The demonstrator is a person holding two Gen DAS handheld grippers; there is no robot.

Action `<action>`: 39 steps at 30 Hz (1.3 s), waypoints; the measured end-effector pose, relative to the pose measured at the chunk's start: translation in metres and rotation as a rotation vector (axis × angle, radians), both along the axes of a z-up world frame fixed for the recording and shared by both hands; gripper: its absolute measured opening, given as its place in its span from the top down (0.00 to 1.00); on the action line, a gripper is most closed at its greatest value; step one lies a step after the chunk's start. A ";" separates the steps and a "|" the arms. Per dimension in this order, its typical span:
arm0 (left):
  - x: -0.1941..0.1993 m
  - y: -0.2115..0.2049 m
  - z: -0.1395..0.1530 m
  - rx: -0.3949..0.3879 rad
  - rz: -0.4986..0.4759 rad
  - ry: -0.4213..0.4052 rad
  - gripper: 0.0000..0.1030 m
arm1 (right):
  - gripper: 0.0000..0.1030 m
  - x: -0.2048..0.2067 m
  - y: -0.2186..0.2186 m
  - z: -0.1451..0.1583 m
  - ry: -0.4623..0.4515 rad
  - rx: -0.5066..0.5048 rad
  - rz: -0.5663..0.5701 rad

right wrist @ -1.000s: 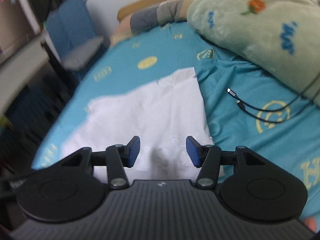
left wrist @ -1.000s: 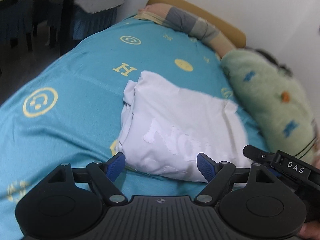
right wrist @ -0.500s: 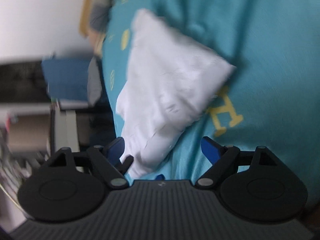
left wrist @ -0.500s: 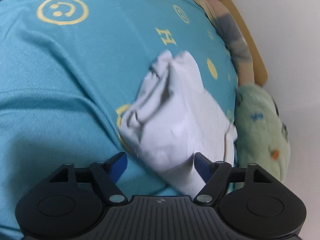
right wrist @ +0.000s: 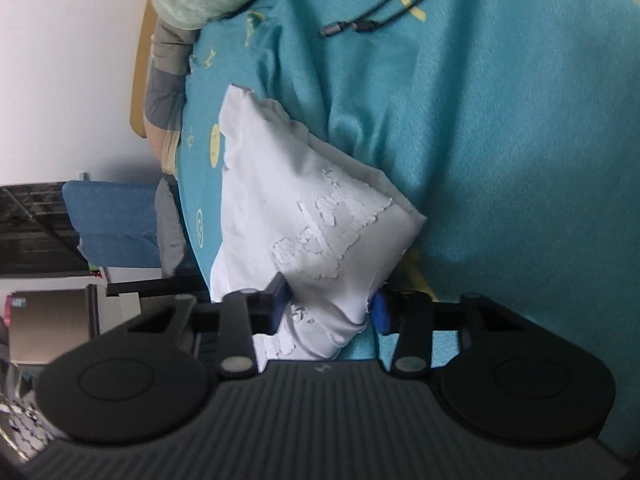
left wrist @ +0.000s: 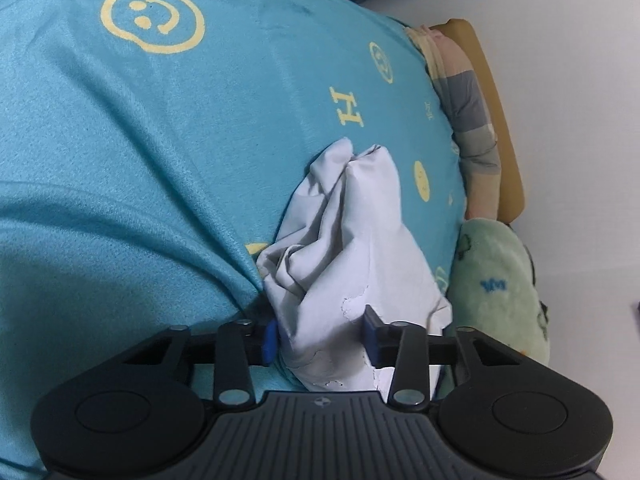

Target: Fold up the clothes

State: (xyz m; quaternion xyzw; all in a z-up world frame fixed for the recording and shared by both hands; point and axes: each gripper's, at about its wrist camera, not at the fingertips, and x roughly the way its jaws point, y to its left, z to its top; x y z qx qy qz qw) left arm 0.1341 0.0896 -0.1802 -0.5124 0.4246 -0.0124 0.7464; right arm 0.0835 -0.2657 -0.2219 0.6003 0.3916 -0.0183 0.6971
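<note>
A white T-shirt (left wrist: pixel 352 248) with a cracked white print lies partly folded on a teal bedspread (left wrist: pixel 140 152). My left gripper (left wrist: pixel 320 338) is rolled on its side, and its blue pads press a thick bunch of the shirt's near edge between them. The shirt also shows in the right wrist view (right wrist: pixel 304 208). My right gripper (right wrist: pixel 330 308), also rolled sideways, has its pads closed on the shirt's near corner. Both hold folded cloth, so the jaws stand a hand's width apart.
A green plush pillow (left wrist: pixel 496 280) lies right of the shirt, with a striped pillow (left wrist: pixel 468 112) and a wooden headboard (left wrist: pixel 500 120) beyond. Two black cables (right wrist: pixel 372 20) lie on the bedspread. A blue chair (right wrist: pixel 116 224) and a desk stand beside the bed.
Both grippers rolled sideways, moved in onto the shirt's near edge and closed on it. The cloth is bunched up between the pads, where before it lay flat.
</note>
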 end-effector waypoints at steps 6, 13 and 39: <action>-0.007 -0.003 0.016 -0.026 0.002 -0.036 0.67 | 0.75 -0.018 -0.011 0.021 -0.078 -0.035 0.000; -0.020 0.006 0.011 -0.109 0.001 0.014 0.60 | 0.82 -0.029 -0.012 0.048 -0.207 -0.091 0.024; -0.011 0.006 -0.008 -0.259 -0.021 0.021 0.52 | 0.88 -0.017 -0.015 0.060 -0.305 -0.143 0.014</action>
